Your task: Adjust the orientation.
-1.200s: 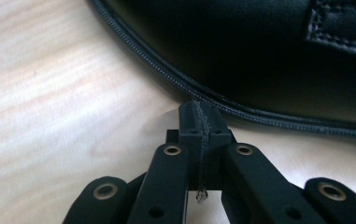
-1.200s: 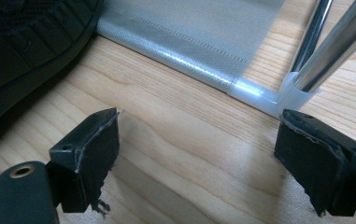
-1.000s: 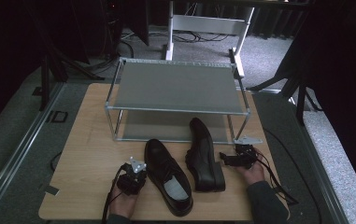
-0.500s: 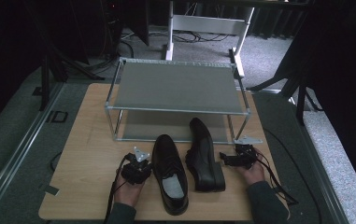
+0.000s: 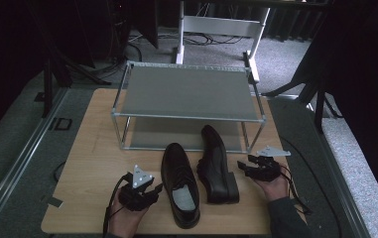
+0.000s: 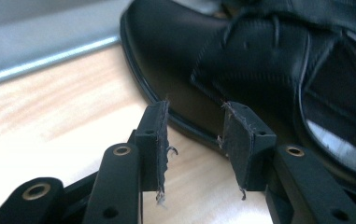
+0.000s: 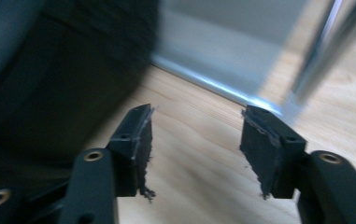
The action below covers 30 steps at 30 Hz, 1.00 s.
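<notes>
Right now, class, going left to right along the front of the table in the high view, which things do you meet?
left gripper → upright shoe → shoe lying on its side → right gripper

Two black shoes lie on one wooden bench (image 5: 92, 148): the left shoe (image 5: 180, 184) and the right shoe (image 5: 217, 163). One two-tier rack (image 5: 189, 91) stands behind them. Two grippers: one left (image 5: 149, 191), one right (image 5: 245, 166).

A lab or studio recording space: a wooden surface (image 5: 97, 148) on grey carpet (image 5: 13, 144), ringed by black stands (image 5: 47, 79), loose floor cables (image 5: 211, 10) and dark drapes.
</notes>
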### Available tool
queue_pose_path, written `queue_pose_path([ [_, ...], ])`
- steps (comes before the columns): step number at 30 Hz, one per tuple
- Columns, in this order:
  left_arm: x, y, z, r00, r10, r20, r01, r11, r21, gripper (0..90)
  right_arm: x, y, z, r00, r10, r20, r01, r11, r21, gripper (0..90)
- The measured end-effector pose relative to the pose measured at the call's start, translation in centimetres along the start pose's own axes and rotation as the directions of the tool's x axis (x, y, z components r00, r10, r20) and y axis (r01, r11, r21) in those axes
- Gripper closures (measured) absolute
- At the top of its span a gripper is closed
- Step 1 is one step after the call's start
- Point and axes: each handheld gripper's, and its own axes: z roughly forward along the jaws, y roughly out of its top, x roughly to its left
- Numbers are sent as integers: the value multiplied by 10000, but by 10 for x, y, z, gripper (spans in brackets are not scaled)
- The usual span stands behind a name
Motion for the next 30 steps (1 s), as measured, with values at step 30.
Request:
queue_pose_path([
  [30, 7, -17, 37, 9999, -63, 121, 61, 9998, 168, 615, 82, 12, -31, 9614, -2582, -950, 2544, 9658, -505, 655],
])
